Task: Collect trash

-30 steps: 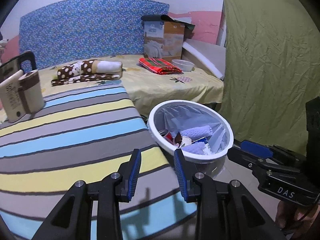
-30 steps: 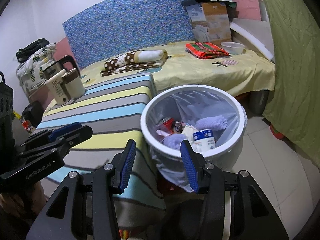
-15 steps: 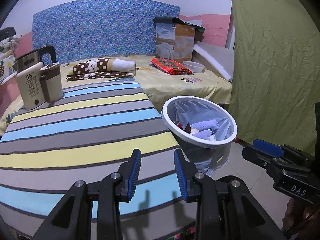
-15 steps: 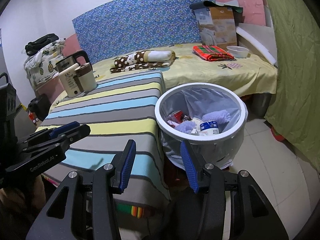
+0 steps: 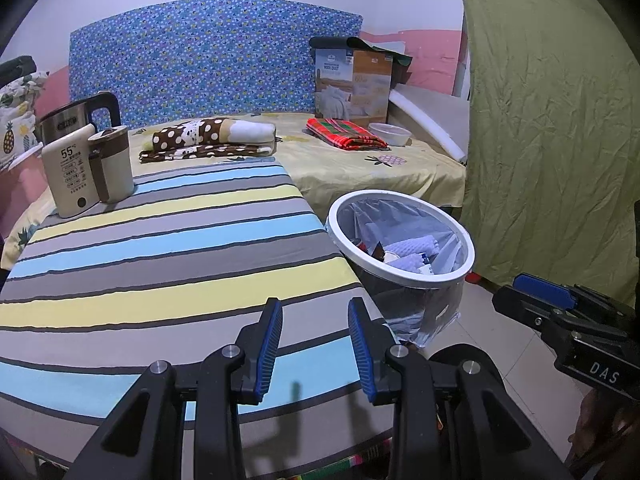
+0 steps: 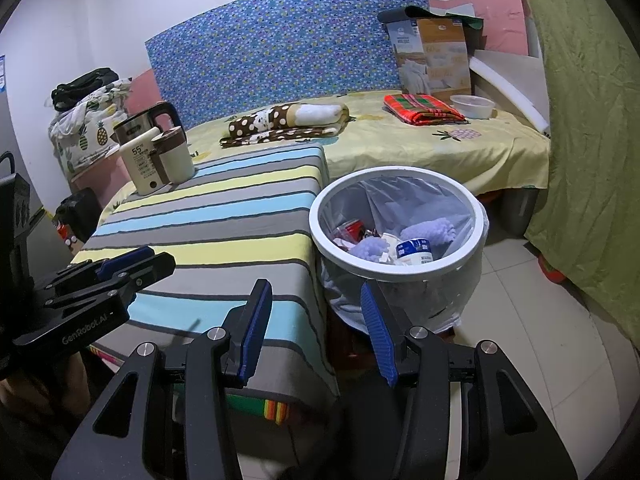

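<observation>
Matt striped cloth point(image 5: 168, 264) covers the table; the white plastic bin point(image 6: 396, 272) holds a glossy liner.

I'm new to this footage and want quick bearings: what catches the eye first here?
The white trash bin, lined with a clear bag and holding wrappers and a can, stands on the floor beside the striped table. Behind lies a yellow-sheeted bed with a blue floral headboard.

One trash bin point(image 6: 400, 268). One kettle point(image 6: 138, 125). Two cups point(image 6: 172, 160) side by side on the striped tabletop point(image 6: 224, 224). One red cloth point(image 6: 422, 109), one bowl point(image 6: 472, 106), one box point(image 6: 434, 60).
</observation>
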A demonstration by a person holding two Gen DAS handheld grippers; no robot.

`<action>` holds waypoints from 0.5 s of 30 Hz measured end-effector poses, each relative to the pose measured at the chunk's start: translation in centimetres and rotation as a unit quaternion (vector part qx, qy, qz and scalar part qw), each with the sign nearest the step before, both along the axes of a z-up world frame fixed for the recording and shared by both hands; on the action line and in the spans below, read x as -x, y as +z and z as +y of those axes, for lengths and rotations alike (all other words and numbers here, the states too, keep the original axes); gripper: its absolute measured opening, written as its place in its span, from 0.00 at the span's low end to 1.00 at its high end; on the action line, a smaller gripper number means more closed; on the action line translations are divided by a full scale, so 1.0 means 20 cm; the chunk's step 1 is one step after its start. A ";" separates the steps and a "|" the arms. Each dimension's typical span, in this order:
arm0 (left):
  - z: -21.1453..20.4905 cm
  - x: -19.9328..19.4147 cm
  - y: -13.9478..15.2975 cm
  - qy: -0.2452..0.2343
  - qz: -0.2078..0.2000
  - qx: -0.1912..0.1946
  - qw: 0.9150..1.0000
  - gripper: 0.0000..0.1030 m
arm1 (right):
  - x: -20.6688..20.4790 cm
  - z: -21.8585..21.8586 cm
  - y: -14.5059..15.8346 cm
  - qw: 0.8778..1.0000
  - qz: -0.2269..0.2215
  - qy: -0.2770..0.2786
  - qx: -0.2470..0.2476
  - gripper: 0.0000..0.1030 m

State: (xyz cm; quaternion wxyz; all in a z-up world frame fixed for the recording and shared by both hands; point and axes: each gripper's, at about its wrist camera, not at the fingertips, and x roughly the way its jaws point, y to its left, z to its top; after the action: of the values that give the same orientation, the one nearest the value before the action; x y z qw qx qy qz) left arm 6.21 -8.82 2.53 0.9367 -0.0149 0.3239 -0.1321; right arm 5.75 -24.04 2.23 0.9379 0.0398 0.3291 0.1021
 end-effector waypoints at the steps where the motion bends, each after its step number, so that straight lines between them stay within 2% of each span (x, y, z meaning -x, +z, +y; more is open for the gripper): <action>1: 0.00 0.00 0.00 0.000 0.000 -0.001 1.000 0.33 | 0.00 0.00 0.00 1.000 0.000 0.001 0.001 0.47; 15: 0.00 0.01 0.00 0.000 -0.002 -0.003 1.000 0.33 | 0.00 0.01 0.00 1.000 0.000 0.002 0.000 0.47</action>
State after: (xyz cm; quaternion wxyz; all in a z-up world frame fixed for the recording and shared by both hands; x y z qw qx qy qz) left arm 6.08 -8.84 2.52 0.9374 -0.0118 0.3226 -0.1309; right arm 5.72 -23.91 2.25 0.9378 0.0388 0.3291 0.1037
